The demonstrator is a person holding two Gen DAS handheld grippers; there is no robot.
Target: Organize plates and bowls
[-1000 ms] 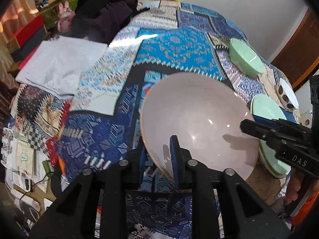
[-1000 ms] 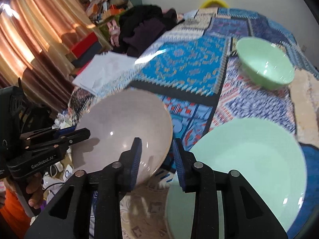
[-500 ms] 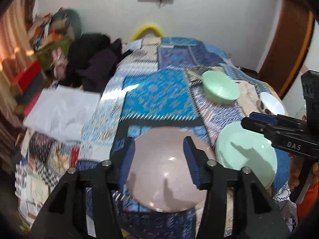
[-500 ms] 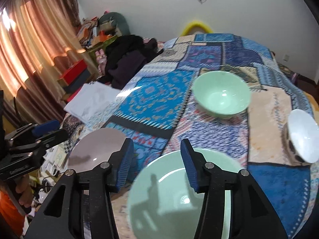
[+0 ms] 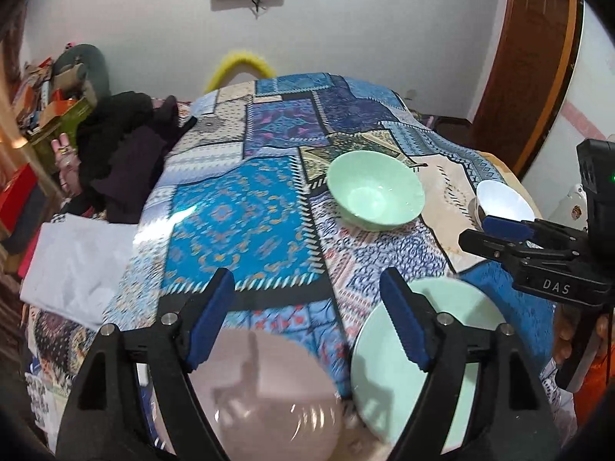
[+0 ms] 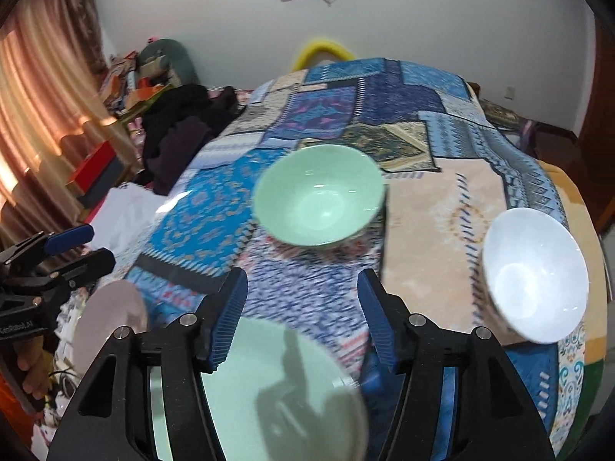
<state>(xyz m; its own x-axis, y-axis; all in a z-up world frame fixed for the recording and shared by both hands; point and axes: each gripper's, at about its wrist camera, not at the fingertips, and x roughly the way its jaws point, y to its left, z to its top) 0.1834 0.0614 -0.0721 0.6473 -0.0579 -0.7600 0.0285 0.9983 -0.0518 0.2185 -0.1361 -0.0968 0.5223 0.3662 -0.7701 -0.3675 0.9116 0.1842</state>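
Observation:
A pink plate (image 5: 265, 395) lies at the near edge of the patterned bedspread, below my open, empty left gripper (image 5: 307, 315); it also shows in the right wrist view (image 6: 109, 319). A pale green plate (image 5: 453, 365) lies to its right, under my open, empty right gripper (image 6: 301, 317), and shows there too (image 6: 269, 395). A green bowl (image 5: 374, 190) (image 6: 319, 194) stands farther back. A white bowl (image 5: 503, 199) (image 6: 534, 272) stands at the right edge. Each gripper appears in the other's view: the right one (image 5: 511, 236), the left one (image 6: 65, 246).
The patchwork bedspread (image 5: 238, 211) covers a raised surface. A white folded cloth (image 5: 77, 265) lies at its left edge, dark clothes (image 5: 127, 142) behind it. Boxes and clutter (image 5: 46, 103) stand at the far left. A wooden door (image 5: 526, 57) is on the right.
My left gripper let go of the pink plate, opened wide and drew back and up. My right gripper also opened and pulled back from the plates. Both views now look farther across the bed.

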